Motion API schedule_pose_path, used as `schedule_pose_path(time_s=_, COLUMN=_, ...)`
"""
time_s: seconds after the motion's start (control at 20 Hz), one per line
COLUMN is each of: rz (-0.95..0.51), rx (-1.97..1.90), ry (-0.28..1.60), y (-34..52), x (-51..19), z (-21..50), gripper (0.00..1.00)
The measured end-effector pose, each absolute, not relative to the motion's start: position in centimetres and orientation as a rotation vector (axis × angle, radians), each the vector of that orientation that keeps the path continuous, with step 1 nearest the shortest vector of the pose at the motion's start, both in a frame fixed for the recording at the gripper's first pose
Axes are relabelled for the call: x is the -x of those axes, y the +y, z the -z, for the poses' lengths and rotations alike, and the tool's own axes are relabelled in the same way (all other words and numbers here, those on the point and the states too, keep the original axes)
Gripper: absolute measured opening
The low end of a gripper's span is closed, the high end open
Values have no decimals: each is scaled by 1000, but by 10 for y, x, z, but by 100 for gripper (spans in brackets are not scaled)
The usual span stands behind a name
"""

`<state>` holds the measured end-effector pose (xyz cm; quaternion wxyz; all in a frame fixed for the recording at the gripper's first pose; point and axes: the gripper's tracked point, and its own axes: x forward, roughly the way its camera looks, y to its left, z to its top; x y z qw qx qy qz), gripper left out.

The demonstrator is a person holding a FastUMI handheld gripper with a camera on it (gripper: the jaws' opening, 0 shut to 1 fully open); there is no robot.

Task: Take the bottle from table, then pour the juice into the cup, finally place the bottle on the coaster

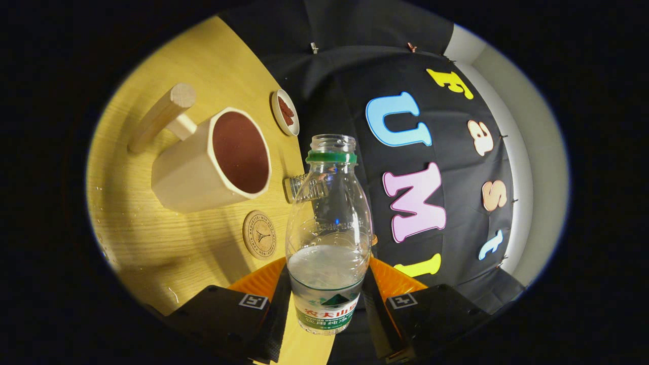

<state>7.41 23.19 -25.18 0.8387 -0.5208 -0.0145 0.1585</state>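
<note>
Bottle (pixel 328 238), uncapped and partly filled with clear liquid, sits clamped between both fingers of the gripper (pixel 327 304), its open neck tipped toward the wooden cup (pixel 213 159), apparently for the pour. The cup stands mid-table (pixel 152 243), its handle pointing away from the bottle. A round coaster (pixel 259 234) lies just beside the bottle, between it and the cup, with bare wood around it. A small dish (pixel 285 112) rests near the table's far edge, by the cloth wall.
</note>
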Motion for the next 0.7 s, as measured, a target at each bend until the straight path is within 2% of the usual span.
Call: schedule_pose_path(time_s=0.7, rz=-356, rx=1349, ry=-101, y=233, x=-75, z=256, gripper=70)
